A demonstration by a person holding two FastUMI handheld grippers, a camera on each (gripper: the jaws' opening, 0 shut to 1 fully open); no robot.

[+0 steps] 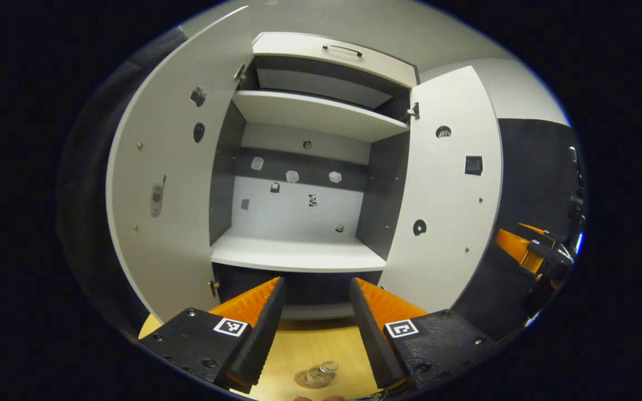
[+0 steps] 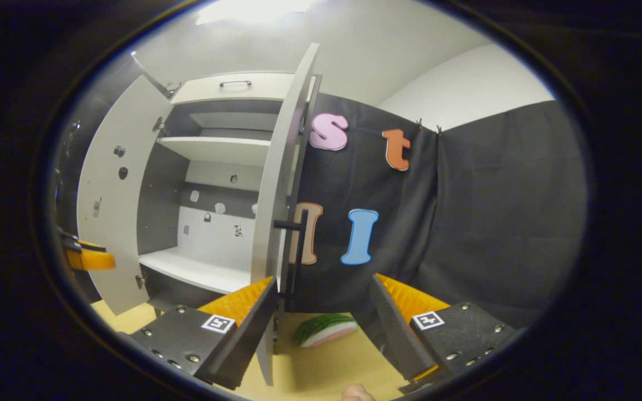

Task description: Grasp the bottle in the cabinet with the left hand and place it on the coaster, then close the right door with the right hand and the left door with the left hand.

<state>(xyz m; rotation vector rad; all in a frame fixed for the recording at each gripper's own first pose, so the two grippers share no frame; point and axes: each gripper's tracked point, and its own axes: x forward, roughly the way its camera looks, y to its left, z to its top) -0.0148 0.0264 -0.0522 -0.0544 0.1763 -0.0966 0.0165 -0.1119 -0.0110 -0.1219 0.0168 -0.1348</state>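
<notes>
Bottle [image 1: 321, 374] stands on the coaster [image 1: 305, 381] on the table, low between the left gripper [image 1: 316, 334] and its spread, empty fingers — so placing looks done. Cabinet shelves are bare, both doors wide. The right gripper [image 2: 324, 328], fingers apart and empty, sits just right of the right door [image 2: 276, 195] — its edge and dark handle [image 2: 297, 245] dead ahead. A watermelon-slice toy [image 2: 325, 329] lies beside the door's foot.

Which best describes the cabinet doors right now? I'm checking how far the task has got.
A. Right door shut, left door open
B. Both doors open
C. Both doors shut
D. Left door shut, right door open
B: the left door and right door both swing outward, leaving the bare shelf exposed, while the bottle rests on the coaster.
</notes>
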